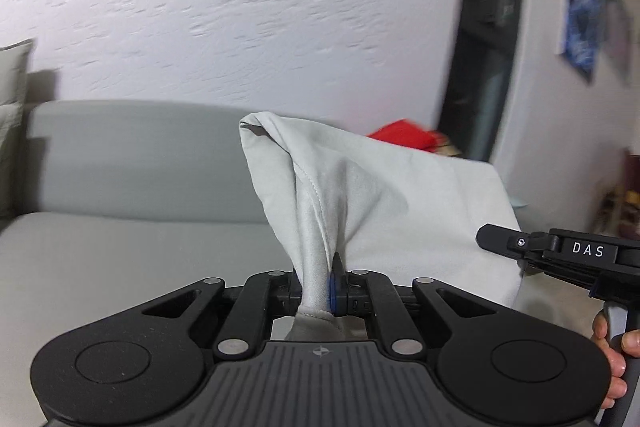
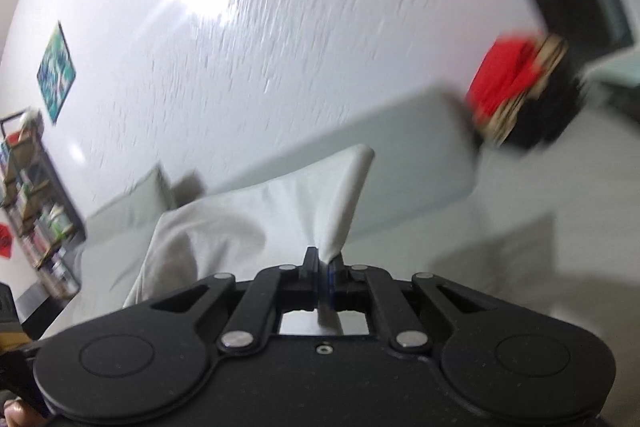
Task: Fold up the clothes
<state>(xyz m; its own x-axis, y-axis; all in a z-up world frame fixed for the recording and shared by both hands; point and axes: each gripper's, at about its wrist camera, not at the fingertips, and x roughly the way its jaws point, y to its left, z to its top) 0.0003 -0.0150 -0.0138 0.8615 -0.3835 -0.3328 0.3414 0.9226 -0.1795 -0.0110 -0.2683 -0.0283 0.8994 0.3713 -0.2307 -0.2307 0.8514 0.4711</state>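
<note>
A white garment [image 1: 380,203] hangs stretched between my two grippers above a pale grey sofa. My left gripper [image 1: 320,279] is shut on a bunched edge of the garment, which rises in a twisted fold between the jaws. The right gripper [image 1: 560,255] shows at the right edge of the left wrist view, at the garment's far side. In the right wrist view my right gripper [image 2: 323,267] is shut on another corner of the garment [image 2: 248,223], which drapes down to the left. Both views are motion-blurred.
The sofa seat [image 1: 120,259] and backrest [image 1: 140,155] lie below. A grey cushion [image 1: 12,99] stands at the left. A red and black pile [image 2: 516,83] sits at the sofa's end. A dark doorway [image 1: 488,47], wall pictures [image 1: 580,19] and a shelf [image 2: 36,203] surround.
</note>
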